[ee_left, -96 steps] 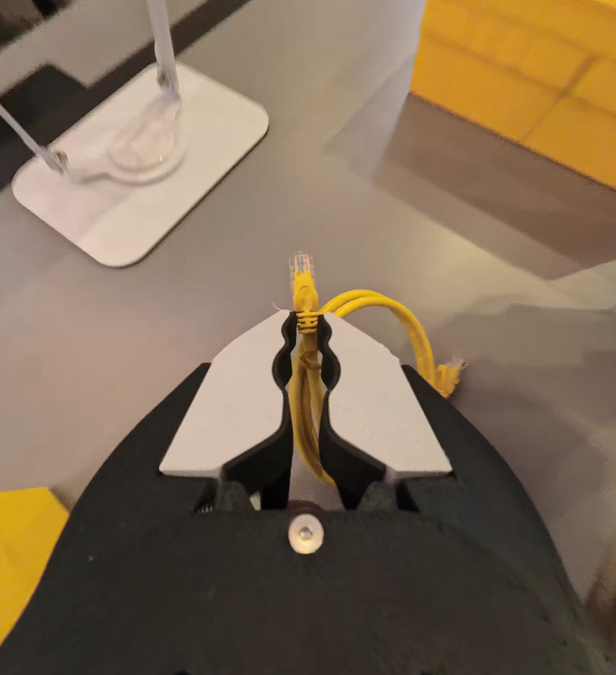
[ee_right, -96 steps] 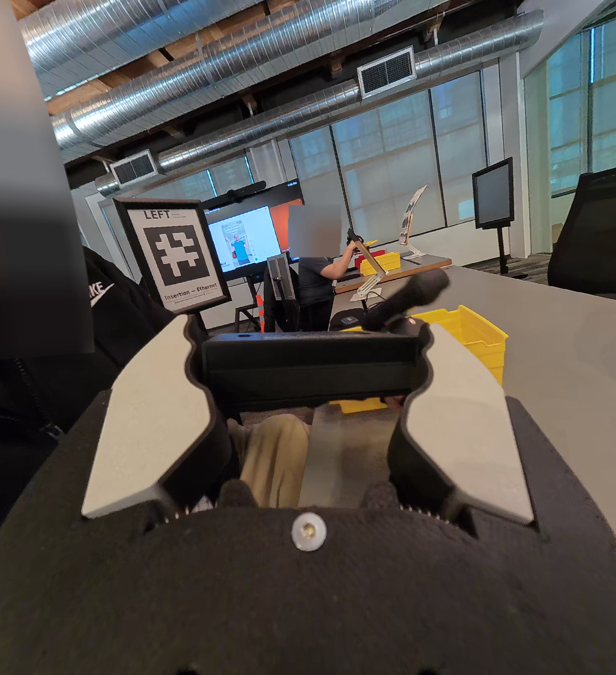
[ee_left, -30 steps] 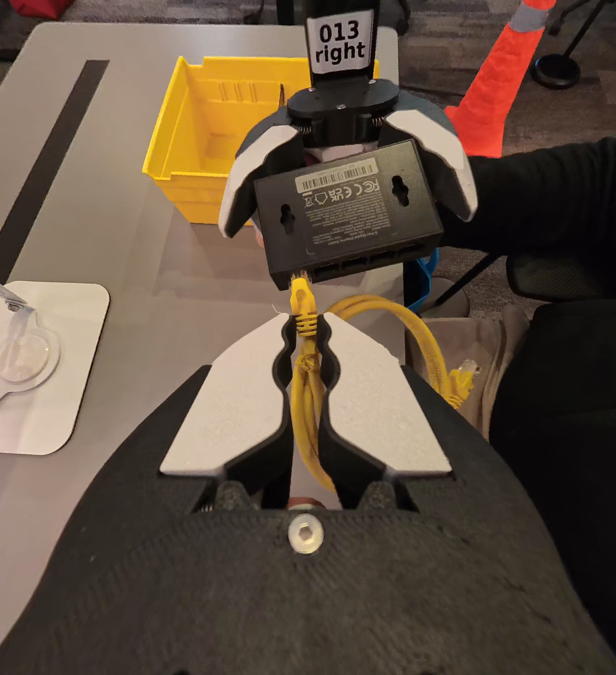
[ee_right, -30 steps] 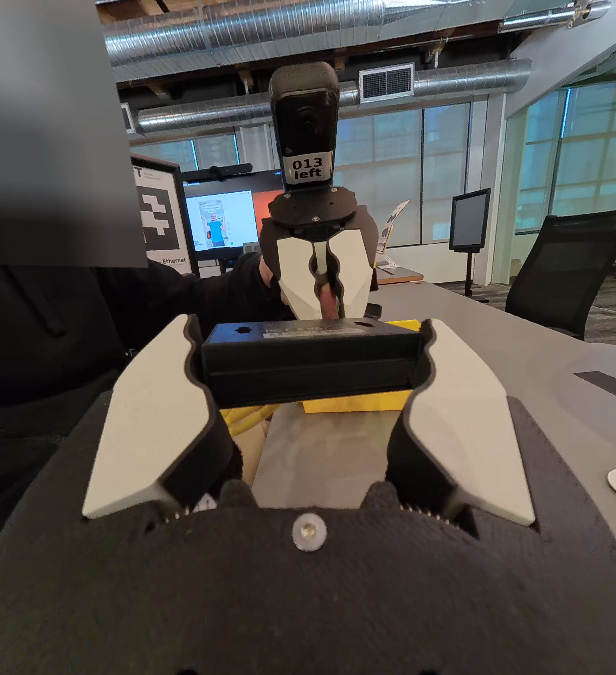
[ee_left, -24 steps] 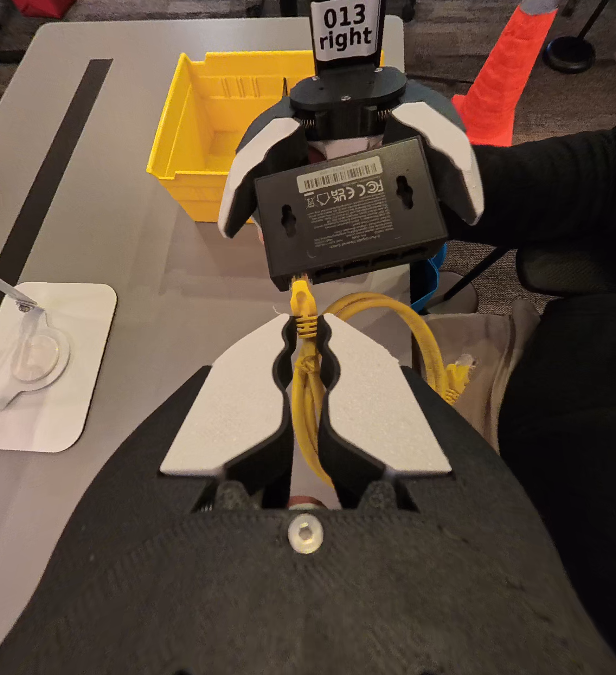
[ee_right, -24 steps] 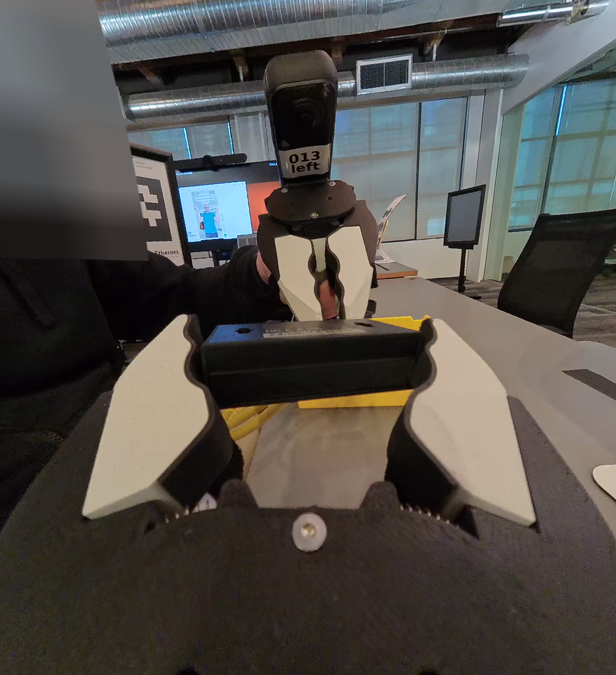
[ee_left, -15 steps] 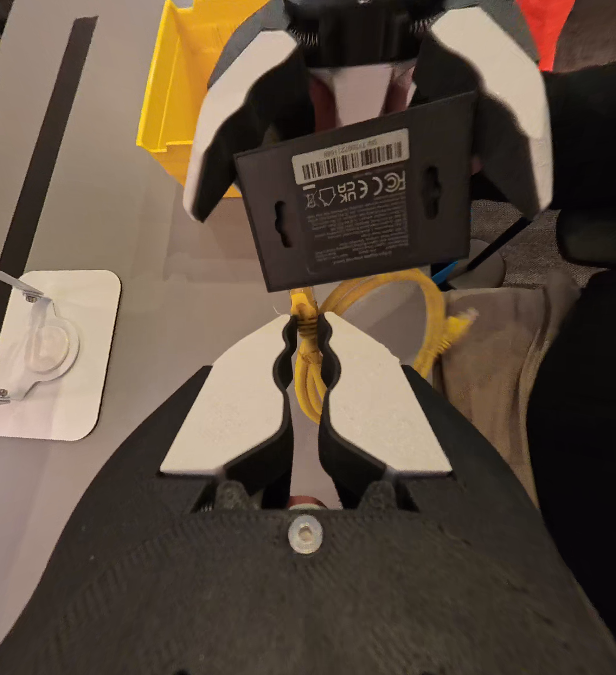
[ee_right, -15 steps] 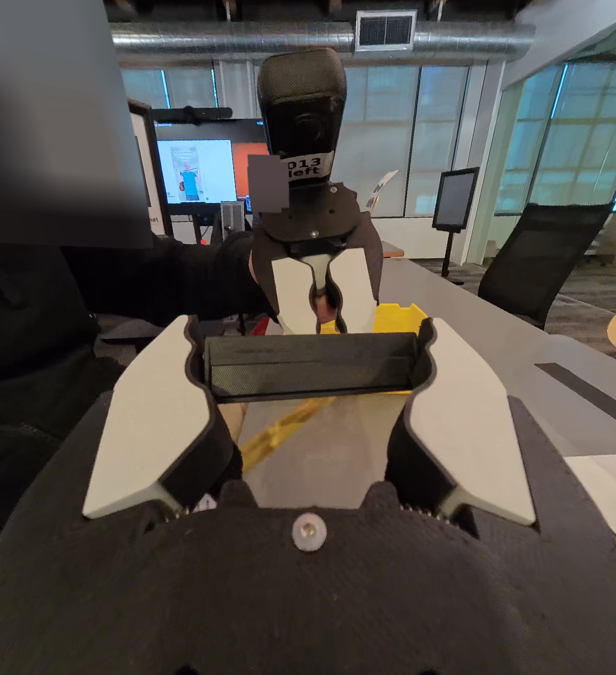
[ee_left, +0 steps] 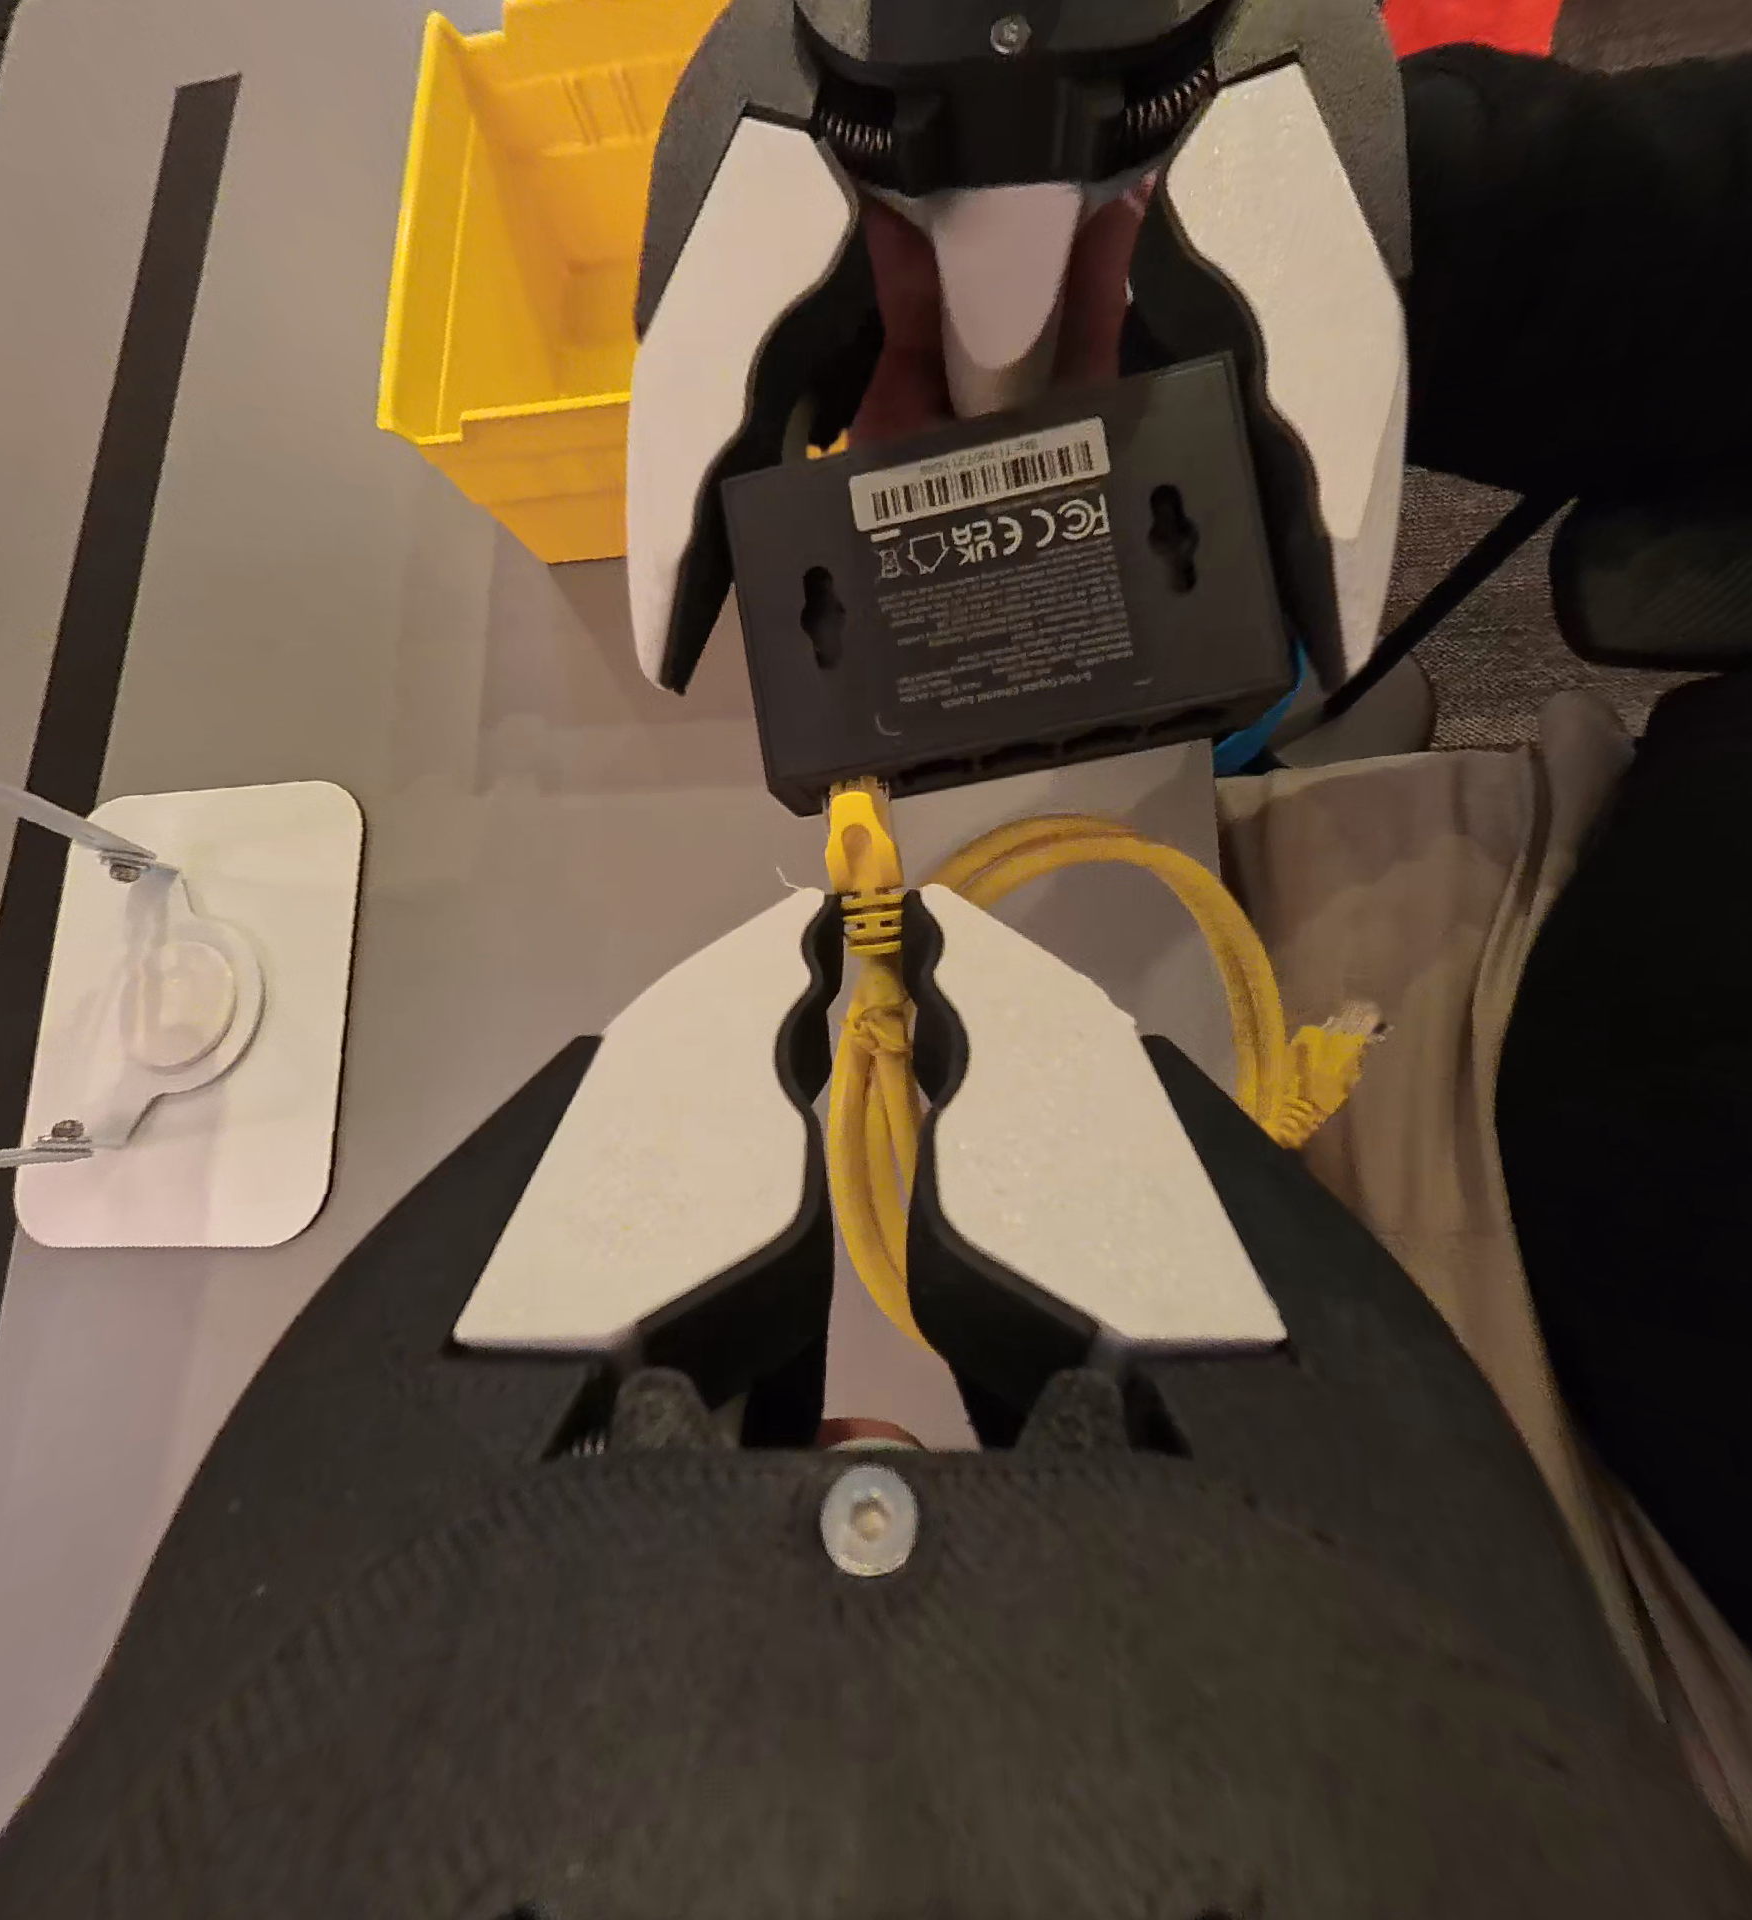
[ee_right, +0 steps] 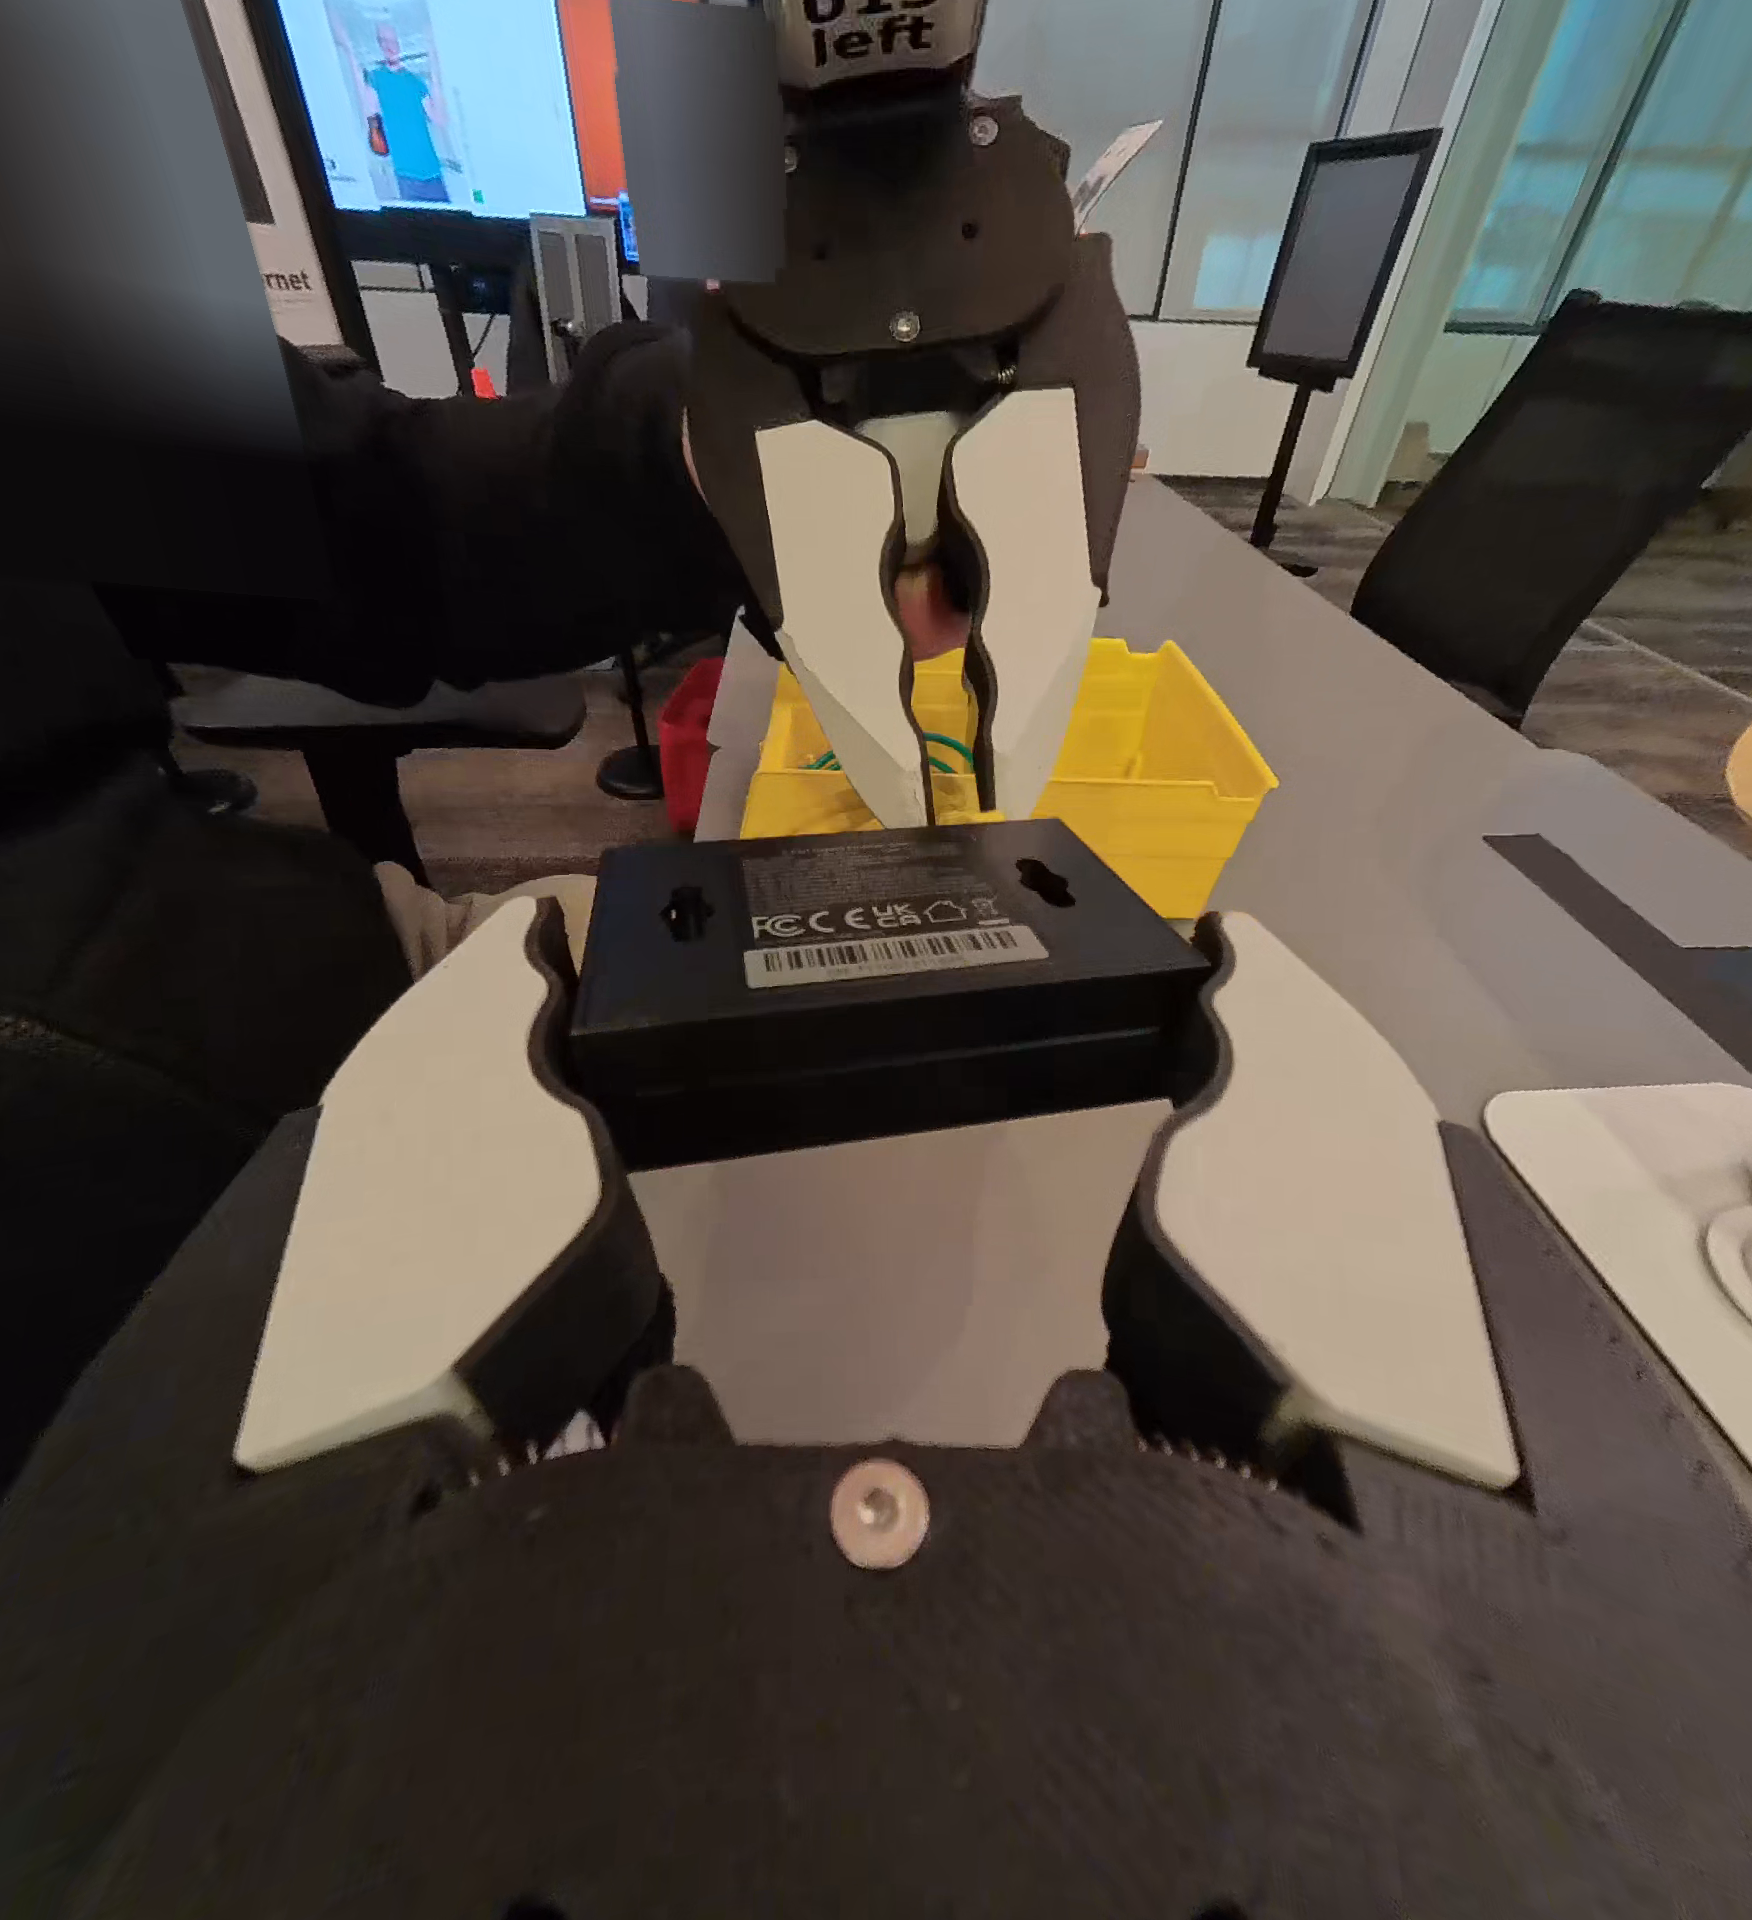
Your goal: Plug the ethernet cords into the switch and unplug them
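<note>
My left gripper (ee_left: 870,914) is shut on the boot of a yellow ethernet cord (ee_left: 1204,914). The cord's plug (ee_left: 856,821) sits in the leftmost port of the black switch (ee_left: 997,613). The rest of the cord loops to the right, and its free plug (ee_left: 1334,1049) hangs loose. My right gripper (ee_right: 877,997) is shut on the two ends of the switch (ee_right: 877,935) and holds it above the grey table (ee_right: 1391,831), underside up. The left gripper also shows in the right wrist view (ee_right: 945,800), just behind the switch.
A yellow bin (ee_left: 508,270) stands on the table behind the switch; it also shows in the right wrist view (ee_right: 1163,769). A white plate with a clear stand (ee_left: 186,1008) lies at the left. A person's dark sleeve (ee_left: 1620,343) and lap are at the right. Some 4 cm of space lies between my two pairs of fingers.
Both grippers have come together and tilted down over the table. The plug, held just at the port a second ago, now sits in the switch's leftmost port.
</note>
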The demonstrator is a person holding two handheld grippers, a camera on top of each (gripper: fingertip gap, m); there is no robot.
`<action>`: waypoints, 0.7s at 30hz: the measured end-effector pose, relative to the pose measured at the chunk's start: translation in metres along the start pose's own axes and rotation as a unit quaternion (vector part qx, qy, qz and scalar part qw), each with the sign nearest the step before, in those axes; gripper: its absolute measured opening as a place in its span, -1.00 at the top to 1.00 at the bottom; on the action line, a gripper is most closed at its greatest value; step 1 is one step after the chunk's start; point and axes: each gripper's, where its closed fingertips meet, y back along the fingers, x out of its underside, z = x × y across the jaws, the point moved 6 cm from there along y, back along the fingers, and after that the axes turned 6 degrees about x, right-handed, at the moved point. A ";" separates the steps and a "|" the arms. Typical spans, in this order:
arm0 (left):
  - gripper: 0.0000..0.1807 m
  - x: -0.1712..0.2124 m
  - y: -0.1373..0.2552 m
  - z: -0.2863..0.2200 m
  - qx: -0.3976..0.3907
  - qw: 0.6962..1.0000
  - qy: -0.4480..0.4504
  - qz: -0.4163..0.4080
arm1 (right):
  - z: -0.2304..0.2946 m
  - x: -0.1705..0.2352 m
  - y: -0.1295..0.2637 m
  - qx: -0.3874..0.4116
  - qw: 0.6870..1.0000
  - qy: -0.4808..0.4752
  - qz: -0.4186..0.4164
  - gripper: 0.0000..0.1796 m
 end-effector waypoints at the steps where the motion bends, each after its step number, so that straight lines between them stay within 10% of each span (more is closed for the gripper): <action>1: 0.89 0.000 0.000 -0.001 0.001 1.000 -0.005 0.001 | 0.001 -0.001 0.000 -0.003 1.000 -0.002 -0.002 -0.23; 21: 0.75 0.017 0.012 0.017 -0.046 0.997 0.038 -0.040 | -0.012 0.003 -0.010 0.045 0.997 -0.052 -0.024 -0.22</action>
